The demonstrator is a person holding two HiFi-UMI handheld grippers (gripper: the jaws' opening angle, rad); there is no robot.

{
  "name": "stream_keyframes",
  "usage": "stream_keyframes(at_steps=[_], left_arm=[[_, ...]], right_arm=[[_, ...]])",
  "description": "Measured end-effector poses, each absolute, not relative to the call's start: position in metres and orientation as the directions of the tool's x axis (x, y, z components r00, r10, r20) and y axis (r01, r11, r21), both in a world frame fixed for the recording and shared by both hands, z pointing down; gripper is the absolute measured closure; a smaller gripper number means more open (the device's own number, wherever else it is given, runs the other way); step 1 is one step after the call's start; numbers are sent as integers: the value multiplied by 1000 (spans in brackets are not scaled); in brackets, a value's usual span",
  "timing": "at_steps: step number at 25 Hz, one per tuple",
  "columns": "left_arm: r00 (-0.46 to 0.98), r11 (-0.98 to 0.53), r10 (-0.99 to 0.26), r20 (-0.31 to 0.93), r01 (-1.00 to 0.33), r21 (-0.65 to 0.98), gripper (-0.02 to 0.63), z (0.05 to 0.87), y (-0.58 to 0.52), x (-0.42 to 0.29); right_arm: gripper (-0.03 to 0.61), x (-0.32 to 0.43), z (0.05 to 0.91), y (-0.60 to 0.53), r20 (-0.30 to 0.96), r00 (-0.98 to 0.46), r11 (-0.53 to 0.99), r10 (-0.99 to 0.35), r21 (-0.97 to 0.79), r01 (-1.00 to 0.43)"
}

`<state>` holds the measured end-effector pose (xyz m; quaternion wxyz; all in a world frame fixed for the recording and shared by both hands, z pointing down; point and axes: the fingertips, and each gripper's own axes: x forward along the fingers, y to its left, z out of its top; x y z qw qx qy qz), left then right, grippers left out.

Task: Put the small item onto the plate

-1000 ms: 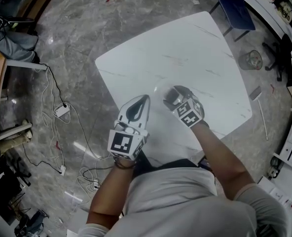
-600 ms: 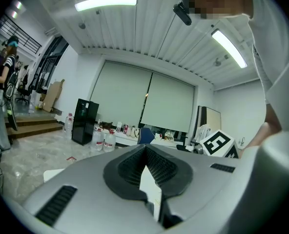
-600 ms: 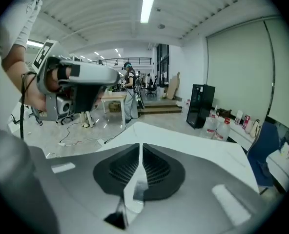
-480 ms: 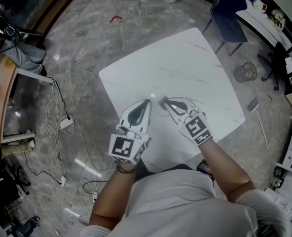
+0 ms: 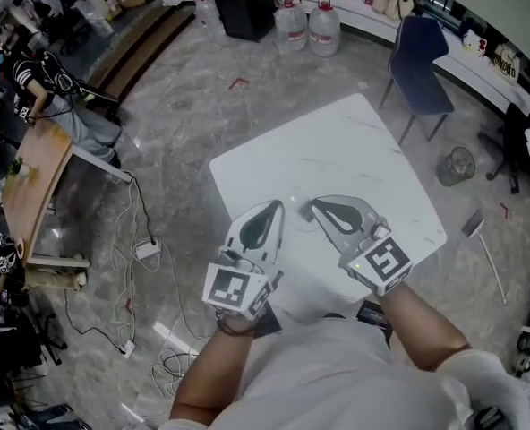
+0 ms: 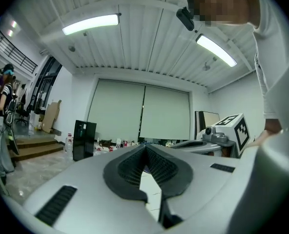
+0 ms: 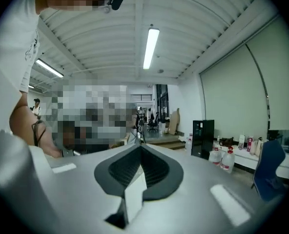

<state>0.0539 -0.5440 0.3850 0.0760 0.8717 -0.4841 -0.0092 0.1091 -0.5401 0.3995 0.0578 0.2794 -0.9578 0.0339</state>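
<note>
Firstly, the head view: the left hand-held gripper (image 5: 276, 203) and the right hand-held gripper (image 5: 313, 206) hang side by side over the lower part of the white tabletop (image 5: 363, 141). Each has its jaws drawn together. A faint pale speck (image 5: 294, 206) sits on the tabletop between the two tips. Whether it is the small item or the plate I cannot tell. The tabletop is a rounded square with thin grey veins. Around it lie grey marbled floor (image 5: 193, 124), a blue chair (image 5: 422, 65) at upper right, water bottles (image 5: 308, 23) at the top, a wire basket (image 5: 456, 164) at right and cables (image 5: 140, 240) at left.

Next, the left gripper view: the dark ribbed pads (image 6: 130, 167) meet at their tips, with white tabletop showing through the hollow behind them. The other tool's marker cube (image 6: 237, 128) sits at right, before pale blinds (image 6: 142, 111).

Lastly, the right gripper view: the pads are closed as well, and only a white strip (image 7: 134, 194) shows in the hollow. A tube lamp (image 7: 151, 48) crosses the ribbed ceiling.
</note>
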Motion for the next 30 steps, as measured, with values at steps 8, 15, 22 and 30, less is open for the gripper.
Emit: stream_keyframes(at_steps=[8,15,22,30], left_arm=[[576,-568,-816,49,-815,116,607,327,-508,51],[637,-633,-771,13,-767,106,607,292,-465,36],[676,-675,-737,-27,-732,97,607,266,-423,19],[714,-713,-700,-33,-695,93,607,253,-386,10]], right_arm=[[577,102,332,-501,46,-784,781,-619,-62,-621],[577,91,291,-450,6,-718,717,-696,-49,-695],[577,75,263,-411,-20,-667,667,-745,-16,-745],[577,62,248,-376,-37,-641,642,-767,-20,-767]])
